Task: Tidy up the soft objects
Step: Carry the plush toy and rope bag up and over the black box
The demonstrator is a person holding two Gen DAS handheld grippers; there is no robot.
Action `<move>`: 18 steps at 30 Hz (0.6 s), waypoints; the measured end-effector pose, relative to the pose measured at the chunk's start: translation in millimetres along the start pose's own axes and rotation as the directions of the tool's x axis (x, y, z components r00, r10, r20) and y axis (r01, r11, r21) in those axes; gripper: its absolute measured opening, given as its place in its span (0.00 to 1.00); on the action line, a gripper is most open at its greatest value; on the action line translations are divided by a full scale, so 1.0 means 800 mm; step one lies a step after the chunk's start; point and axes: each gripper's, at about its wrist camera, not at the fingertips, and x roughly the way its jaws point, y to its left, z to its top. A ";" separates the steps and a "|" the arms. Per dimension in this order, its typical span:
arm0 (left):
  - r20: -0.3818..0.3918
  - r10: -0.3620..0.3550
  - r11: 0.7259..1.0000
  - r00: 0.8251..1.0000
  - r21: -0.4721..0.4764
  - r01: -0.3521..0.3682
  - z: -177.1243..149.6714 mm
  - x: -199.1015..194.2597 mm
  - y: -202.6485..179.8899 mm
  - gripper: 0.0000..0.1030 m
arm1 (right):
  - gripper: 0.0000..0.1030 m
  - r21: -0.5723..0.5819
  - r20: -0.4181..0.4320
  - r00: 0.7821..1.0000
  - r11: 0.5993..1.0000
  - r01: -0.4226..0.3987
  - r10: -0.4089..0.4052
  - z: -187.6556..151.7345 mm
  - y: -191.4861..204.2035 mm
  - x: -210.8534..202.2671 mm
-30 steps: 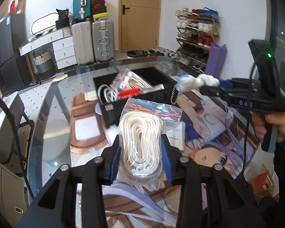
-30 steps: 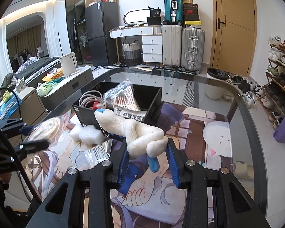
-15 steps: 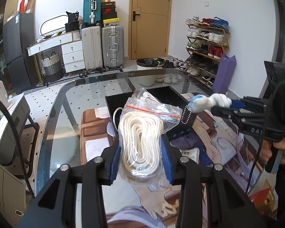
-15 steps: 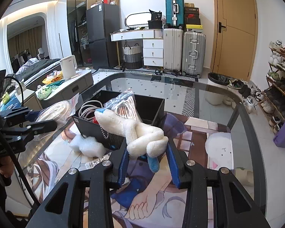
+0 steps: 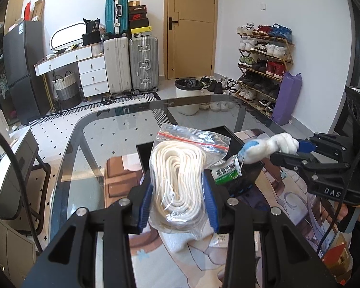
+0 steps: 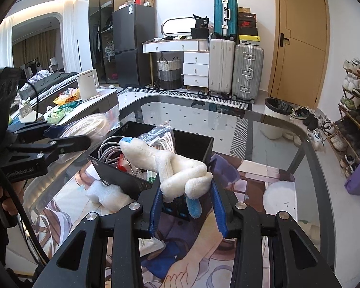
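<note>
My left gripper is shut on a clear zip bag of white rope and holds it up above the glass table. My right gripper is shut on a white plush toy with blue tips, held over the near edge of the black bin. The bin holds white cables and bagged items. In the left wrist view the right gripper and the plush toy are at the right, above the bin. In the right wrist view the left gripper is at the left with the rope bag.
The glass table carries an anime-print mat. A white foam piece lies left of the bin and a small packet lies near my right gripper. Suitcases, a shoe rack and a bin stand beyond the table.
Both grippers rose and moved toward the black bin. The rope bag now sits higher above the table, and the plush toy is over the bin's near edge.
</note>
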 end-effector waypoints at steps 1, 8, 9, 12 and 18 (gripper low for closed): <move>0.004 0.001 1.000 1.000 0.003 -0.001 0.003 0.003 0.000 0.36 | 0.36 -0.005 0.000 1.000 1.000 -0.001 0.001 0.002 0.001 0.001; 0.002 -0.007 1.000 1.000 0.013 0.007 0.017 0.020 0.004 0.36 | 0.36 -0.026 -0.009 1.000 1.000 -0.012 0.012 0.009 0.006 0.013; 0.001 -0.008 1.000 1.000 0.017 0.008 0.019 0.023 0.004 0.36 | 0.36 -0.028 -0.011 1.000 0.999 -0.014 0.014 0.008 0.007 0.015; 0.003 -0.016 0.999 1.000 0.031 0.016 0.020 0.028 0.001 0.36 | 0.36 -0.037 -0.015 1.000 0.999 -0.017 0.016 0.010 0.008 0.020; 0.000 -0.046 0.998 0.999 0.042 0.046 0.028 0.039 0.002 0.36 | 0.36 -0.051 -0.026 1.000 0.999 -0.017 0.016 0.013 0.009 0.028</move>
